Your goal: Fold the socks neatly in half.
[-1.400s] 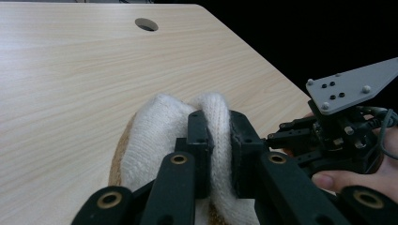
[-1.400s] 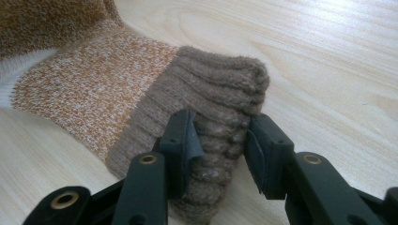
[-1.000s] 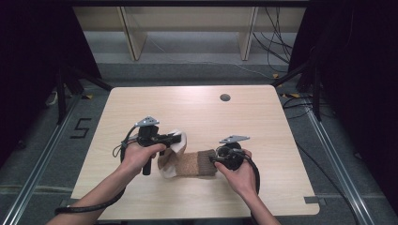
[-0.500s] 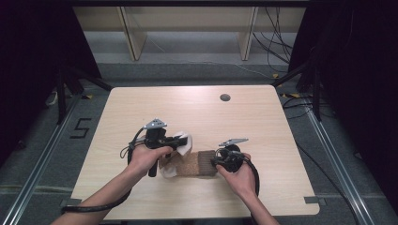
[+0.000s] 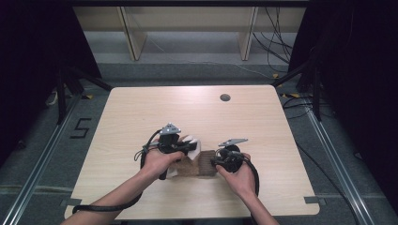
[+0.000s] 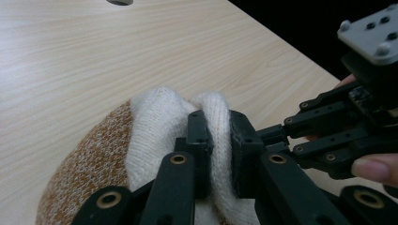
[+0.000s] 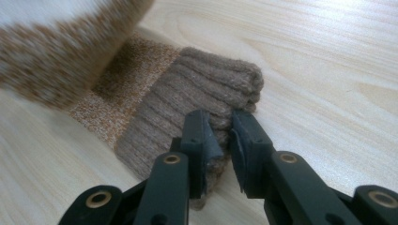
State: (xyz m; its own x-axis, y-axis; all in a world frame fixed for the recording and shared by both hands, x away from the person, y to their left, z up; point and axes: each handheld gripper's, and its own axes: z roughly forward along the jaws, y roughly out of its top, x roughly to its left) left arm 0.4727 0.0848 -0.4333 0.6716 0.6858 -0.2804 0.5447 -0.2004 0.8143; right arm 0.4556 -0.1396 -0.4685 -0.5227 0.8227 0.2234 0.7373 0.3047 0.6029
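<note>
A knitted sock [image 5: 191, 161] lies folded near the front edge of a pale wooden desk [image 5: 141, 112], stretched between two hand-held grippers. The left gripper [image 6: 217, 154] has its jaws clamped on the sock's white toe end [image 6: 211, 108], a fold of cream knit squeezed between the two black pads and bulging above them. The right gripper [image 7: 218, 140] pinches the ribbed brown cuff [image 7: 206, 98] at its edge, the cuff resting on the desk just ahead of the jaws. The orange-flecked middle [image 7: 117, 75] runs between them.

A black 5 [image 5: 80, 127] is marked on the floor left of the table.
</note>
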